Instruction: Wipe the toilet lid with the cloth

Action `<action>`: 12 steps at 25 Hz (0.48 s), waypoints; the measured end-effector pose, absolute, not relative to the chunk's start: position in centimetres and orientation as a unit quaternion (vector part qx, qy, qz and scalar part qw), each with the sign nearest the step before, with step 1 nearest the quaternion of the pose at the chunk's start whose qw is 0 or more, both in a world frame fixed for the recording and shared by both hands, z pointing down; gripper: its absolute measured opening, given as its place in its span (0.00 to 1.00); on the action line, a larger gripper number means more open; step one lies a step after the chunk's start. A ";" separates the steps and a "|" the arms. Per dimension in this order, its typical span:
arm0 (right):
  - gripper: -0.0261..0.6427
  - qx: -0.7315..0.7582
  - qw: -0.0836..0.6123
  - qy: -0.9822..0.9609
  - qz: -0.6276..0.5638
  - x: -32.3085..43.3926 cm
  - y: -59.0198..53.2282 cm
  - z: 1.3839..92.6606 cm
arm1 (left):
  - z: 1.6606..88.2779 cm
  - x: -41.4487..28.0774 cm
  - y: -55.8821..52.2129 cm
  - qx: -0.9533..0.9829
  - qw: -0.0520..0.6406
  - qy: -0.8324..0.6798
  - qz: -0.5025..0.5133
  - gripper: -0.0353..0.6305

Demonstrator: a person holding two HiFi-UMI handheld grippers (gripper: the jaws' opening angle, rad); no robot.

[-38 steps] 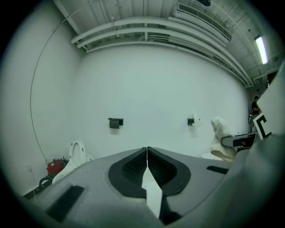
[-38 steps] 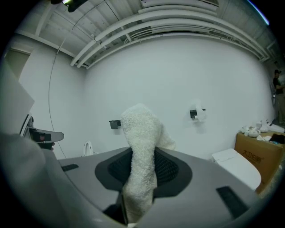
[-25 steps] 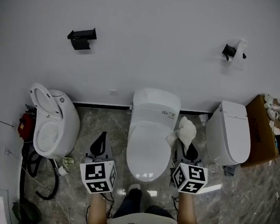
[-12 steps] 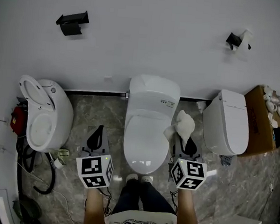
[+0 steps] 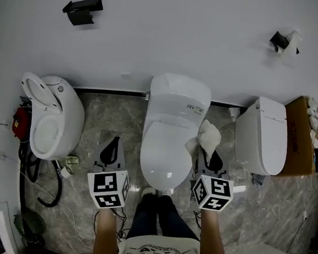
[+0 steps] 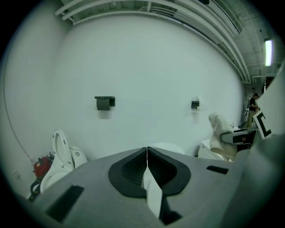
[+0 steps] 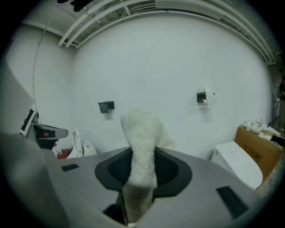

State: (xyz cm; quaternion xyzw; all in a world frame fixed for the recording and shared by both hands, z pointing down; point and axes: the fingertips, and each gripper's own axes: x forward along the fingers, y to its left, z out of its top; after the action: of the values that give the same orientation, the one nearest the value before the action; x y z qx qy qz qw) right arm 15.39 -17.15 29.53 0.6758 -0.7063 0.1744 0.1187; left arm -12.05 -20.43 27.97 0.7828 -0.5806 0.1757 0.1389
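The toilet lid [image 5: 166, 155] lay shut over the middle bowl, white and glossy, straight ahead of the person's feet [image 5: 154, 193]. Just off its rim at about three o'clock the cloth [image 5: 208, 138] stood up in a pale, fluffy wad. It was pinched low down by the right gripper [image 5: 208, 153], whose jaws were clamped on it. That gripper's own view faced the far wall [image 5: 178, 37] rather than the lid, so I judged the cloth was held up in the air, not pressed to the surface.

At about eight o'clock from the lid the left gripper [image 5: 112, 144] hung over the marble floor [image 5: 93, 118], its jaws pressed together with nothing between them. Farther out, an open toilet [image 5: 48, 125] stood at nine o'clock and a closed toilet [image 5: 260, 141] at three o'clock, with a cardboard box [image 5: 301, 136] beyond that.

By my reckoning the wiping had not visibly begun. The cloth was in hand, and that was the only part settled. The whole lid was left to be rubbed over.
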 end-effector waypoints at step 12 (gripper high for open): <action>0.21 0.651 0.153 -0.716 0.200 15.5 -19.6 34.7 | 32.4 -11.1 -21.8 0.775 0.149 -0.578 0.209 0.07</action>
State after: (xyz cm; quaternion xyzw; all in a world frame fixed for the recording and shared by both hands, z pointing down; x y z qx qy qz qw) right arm 15.53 -19.58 34.67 0.6511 -0.7160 0.1995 0.1532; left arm -11.09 -21.81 32.44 0.7748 -0.5779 0.2090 0.1488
